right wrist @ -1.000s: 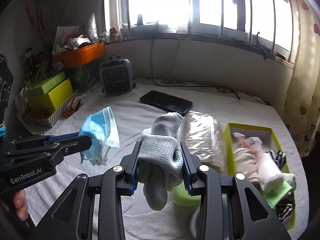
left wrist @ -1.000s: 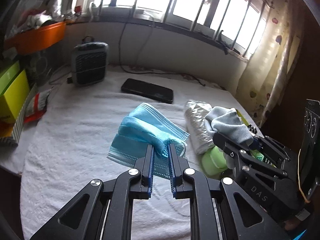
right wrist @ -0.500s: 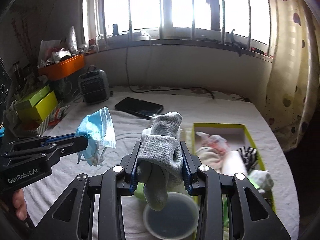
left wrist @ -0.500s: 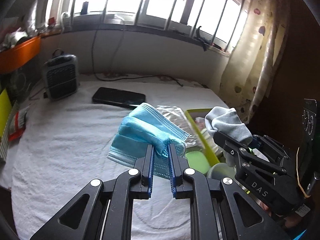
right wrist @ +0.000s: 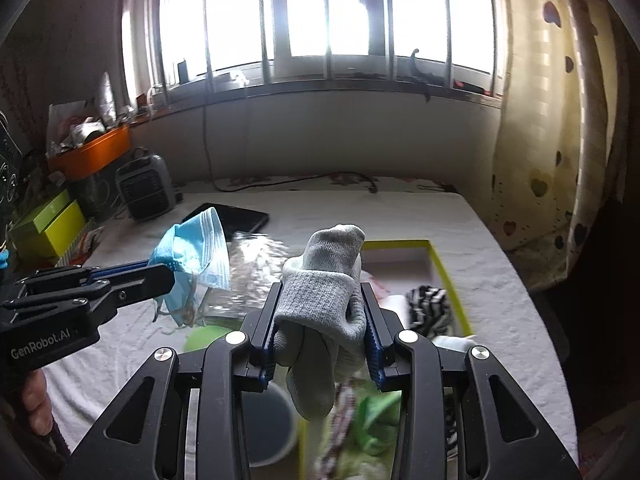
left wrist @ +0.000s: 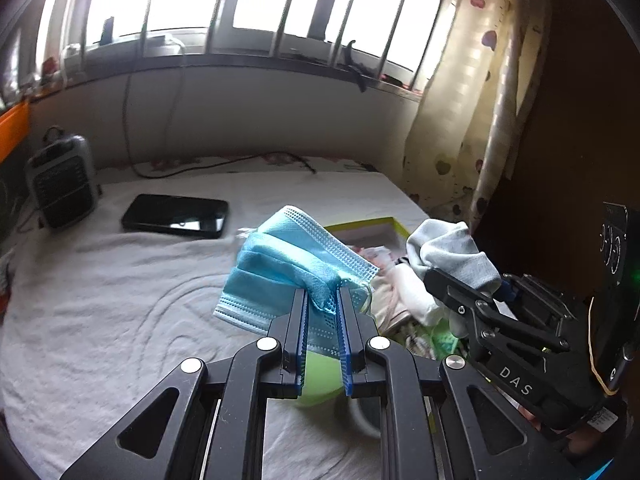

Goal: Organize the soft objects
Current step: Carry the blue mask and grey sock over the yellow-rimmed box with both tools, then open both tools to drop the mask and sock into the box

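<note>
Left wrist view: the left gripper (left wrist: 323, 300) is pinching a blue face mask (left wrist: 288, 272) between its jaws, which are pressed nearly together on a bunched fold of it.
Mask position: the face mask is hanging in the air above the white bedcover (left wrist: 120, 288), spreading out past the fingertips toward the left and the far side.
Right wrist view: the right gripper (right wrist: 322, 300) is clamping a grey sock (right wrist: 324, 292), its jaws standing partly apart with the sock filling the gap.
Sock position: the cuff is sitting between the blue pads while the toe end is sticking up past them and another part is drooping down below the jaws.
Grippers together: the two grippers are sitting side by side, apart from each other, the left one showing at the left edge of the right wrist view with the face mask dangling from its tip.
Box: a yellow-rimmed box (right wrist: 438, 264) is lying on the bedcover beyond and to the right of the sock, holding a black-and-white striped cloth (right wrist: 430, 304) and other pale soft items.
Under the grippers: a green lid (left wrist: 320, 376) and a round cup (right wrist: 272, 428) are showing blurred below the jaws.
Bedcover, far side: a black phone (left wrist: 176, 216) is lying flat, with a small grey heater (left wrist: 60, 184) standing to its left.
Person: a hand (right wrist: 34, 400) is gripping the left gripper's handle at the lower left edge.
</note>
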A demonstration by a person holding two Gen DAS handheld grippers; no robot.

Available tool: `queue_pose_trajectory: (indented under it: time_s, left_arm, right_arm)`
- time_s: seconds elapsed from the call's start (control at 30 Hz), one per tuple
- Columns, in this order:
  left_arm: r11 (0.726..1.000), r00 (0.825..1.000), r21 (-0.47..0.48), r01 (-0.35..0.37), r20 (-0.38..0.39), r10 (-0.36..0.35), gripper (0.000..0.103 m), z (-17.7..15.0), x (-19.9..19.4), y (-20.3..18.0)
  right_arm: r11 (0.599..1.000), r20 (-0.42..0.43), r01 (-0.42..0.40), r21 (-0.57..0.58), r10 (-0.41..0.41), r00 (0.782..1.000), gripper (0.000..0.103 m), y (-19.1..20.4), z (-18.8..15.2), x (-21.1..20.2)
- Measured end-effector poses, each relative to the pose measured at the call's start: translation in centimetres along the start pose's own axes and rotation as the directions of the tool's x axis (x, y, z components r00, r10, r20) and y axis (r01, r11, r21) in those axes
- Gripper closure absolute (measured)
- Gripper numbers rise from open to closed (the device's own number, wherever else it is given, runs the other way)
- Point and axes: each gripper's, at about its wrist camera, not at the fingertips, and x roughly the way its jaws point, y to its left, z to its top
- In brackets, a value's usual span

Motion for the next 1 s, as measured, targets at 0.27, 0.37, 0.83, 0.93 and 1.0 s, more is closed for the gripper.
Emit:
queue_pose_trajectory:
  time_s: [0.27, 0.37, 0.83, 0.93, 1.0]
  left_arm:
    - [0.998, 0.998, 0.023, 0.050, -0.029, -0.049, 0.090, 1.3, 2.8, -2.1]
    - [0.997, 0.997, 0.048, 0.067, -0.036, -0.065, 0.090, 1.8, 3.8, -3.2]
    - [0.987, 0.987, 0.100, 0.129, -0.107, -0.118, 0.090, 3.3, 9.2, -6.4]
    - [0.986, 0.984, 0.099, 0.137, -0.125, -0.124, 0.090, 3.7, 10.3, -6.8]
    - [0.984, 0.983, 0.116, 0.139, -0.138, -0.123, 0.090, 3.7, 11.0, -7.4]
  right_arm:
    - [0.998, -0.011, 0.036, 0.047, -0.035, 0.999, 0.066, -3.0, -0.3, 0.1]
    - [0.997, -0.022, 0.055, 0.059, -0.054, 0.998, 0.066, -3.9, -0.5, 0.3]
    - [0.993, -0.075, 0.084, 0.081, -0.078, 0.994, 0.066, -6.2, -1.7, 1.4]
    - [0.994, -0.086, 0.078, 0.081, -0.071, 0.994, 0.066, -6.3, -2.3, 1.5]
    - [0.993, -0.102, 0.082, 0.083, -0.073, 0.992, 0.066, -6.6, -2.8, 1.6]
